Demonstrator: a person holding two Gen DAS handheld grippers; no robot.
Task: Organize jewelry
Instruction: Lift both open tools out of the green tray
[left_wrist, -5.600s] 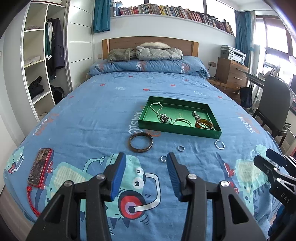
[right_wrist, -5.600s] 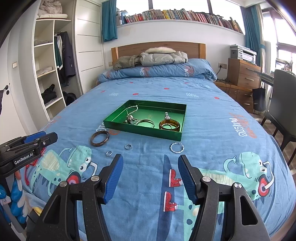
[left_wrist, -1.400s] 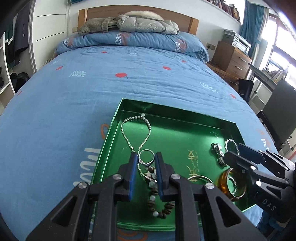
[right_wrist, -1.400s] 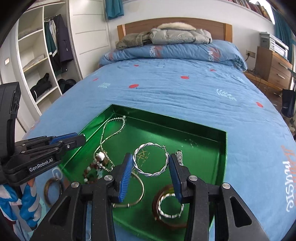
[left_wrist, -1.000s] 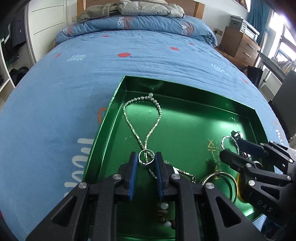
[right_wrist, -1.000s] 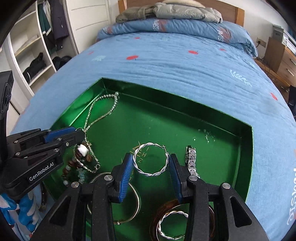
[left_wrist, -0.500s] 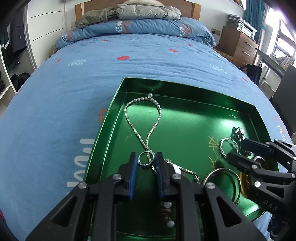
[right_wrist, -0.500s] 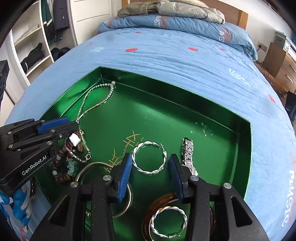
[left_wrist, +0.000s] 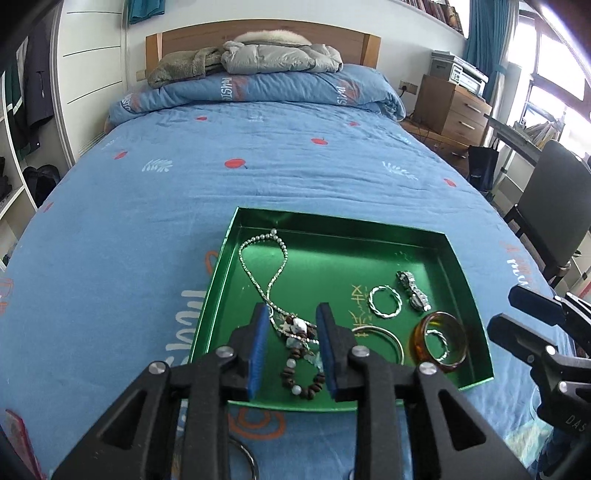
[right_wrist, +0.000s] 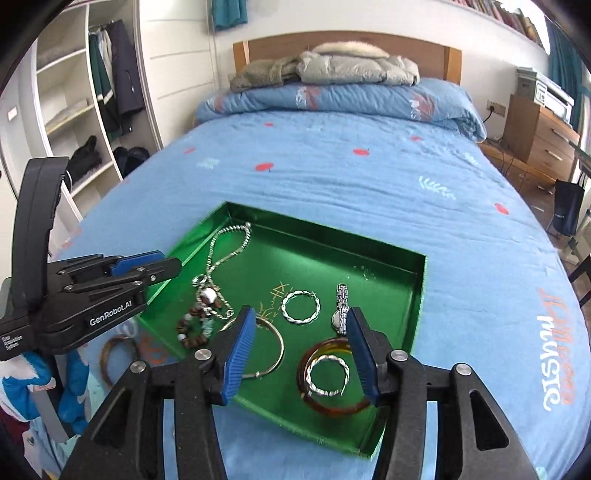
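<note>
Spreading under everything you hold is the bed (left_wrist: 258, 177), its blue cover carrying the green tray (left_wrist: 461, 273) near the front. Your left gripper (left_wrist: 291, 347) hangs over the tray's left part with its fingers (left_wrist: 258, 343) parted and nothing between them; the bead bracelet and tangled pendant (left_wrist: 301, 354) lie on the tray floor below the gap. Your right gripper (right_wrist: 301, 354) hovers over the tray's near right part, fingers (right_wrist: 238, 354) spread wide and empty.

Inside the tray, the silver chain necklace (left_wrist: 264, 266) runs from the far left corner toward the beads. An amber bangle (right_wrist: 332, 376) lies at the near right with a twisted silver ring (right_wrist: 328, 374) inside it. Just left of it sits a plain silver bangle (right_wrist: 267, 347). A second twisted silver hoop (right_wrist: 301, 306) lies flat near the middle, with a wristwatch (right_wrist: 341, 306) just beside it on the right.

Outside the tray, a brown bangle (right_wrist: 114, 358) rests on the cover by the tray's near left corner.
</note>
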